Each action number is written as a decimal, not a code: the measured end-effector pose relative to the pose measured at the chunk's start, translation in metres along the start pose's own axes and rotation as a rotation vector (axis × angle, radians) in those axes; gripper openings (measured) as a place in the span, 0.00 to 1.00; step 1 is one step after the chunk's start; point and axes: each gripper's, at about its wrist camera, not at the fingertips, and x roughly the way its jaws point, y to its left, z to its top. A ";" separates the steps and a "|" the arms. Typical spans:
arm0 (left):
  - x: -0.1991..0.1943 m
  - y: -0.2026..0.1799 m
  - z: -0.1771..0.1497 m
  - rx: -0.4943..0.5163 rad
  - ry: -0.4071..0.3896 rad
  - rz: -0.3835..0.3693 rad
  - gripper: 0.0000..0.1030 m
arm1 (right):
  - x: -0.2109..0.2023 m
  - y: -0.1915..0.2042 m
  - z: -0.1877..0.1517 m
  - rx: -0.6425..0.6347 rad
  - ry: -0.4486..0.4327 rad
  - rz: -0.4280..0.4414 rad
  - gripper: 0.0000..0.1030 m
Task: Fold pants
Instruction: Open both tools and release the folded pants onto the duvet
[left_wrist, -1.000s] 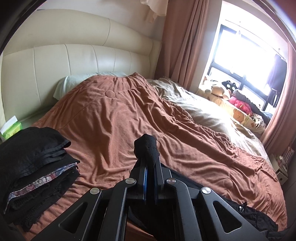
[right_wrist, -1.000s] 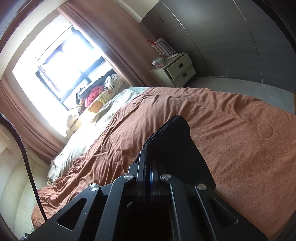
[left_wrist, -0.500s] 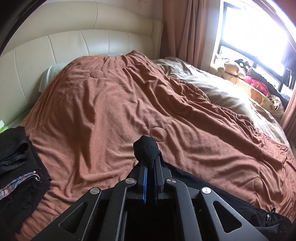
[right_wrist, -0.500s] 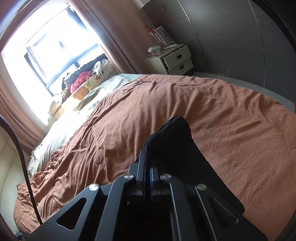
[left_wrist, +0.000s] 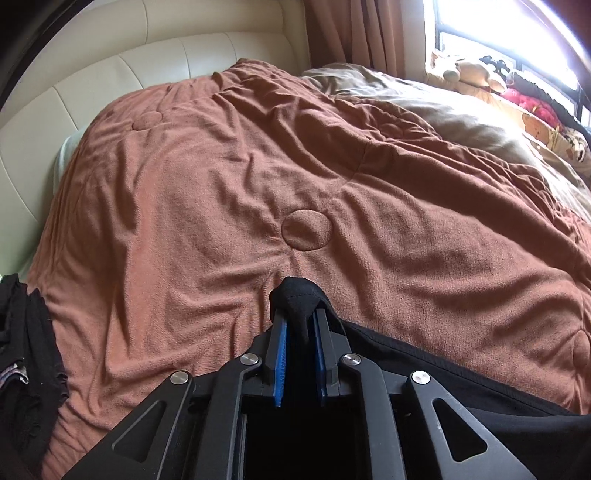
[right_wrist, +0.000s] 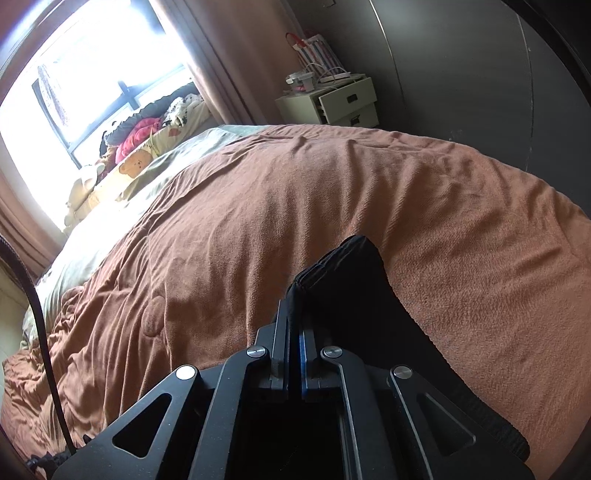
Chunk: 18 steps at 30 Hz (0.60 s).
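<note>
Pinching black pants (left_wrist: 301, 306), the left claw (left_wrist: 298, 325) and right claw (right_wrist: 294, 314) hover low over the bed (left_wrist: 221, 184), pointing forward.

No readable text, label, brand, number or sign appears in either view. The cream bedside cabinet (right_wrist: 332, 101) in the upper middle of the right wrist frame has plain drawer fronts with dark handles only. The printed bedding (left_wrist: 554, 125) at the upper right of the left wrist frame carries cartoon figures, too blurred to make out any lettering. The striped bag (right_wrist: 314, 51) above the cabinet shows stripes only.
</note>
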 end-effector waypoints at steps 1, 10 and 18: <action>-0.001 0.002 -0.001 -0.009 0.006 -0.020 0.39 | 0.003 0.000 0.000 0.005 0.024 0.016 0.08; -0.046 0.039 0.000 -0.048 -0.066 -0.059 0.69 | -0.043 -0.014 0.001 0.015 -0.014 0.106 0.79; -0.088 0.084 -0.015 -0.049 -0.084 -0.043 0.68 | -0.085 -0.036 -0.025 -0.017 -0.010 0.117 0.79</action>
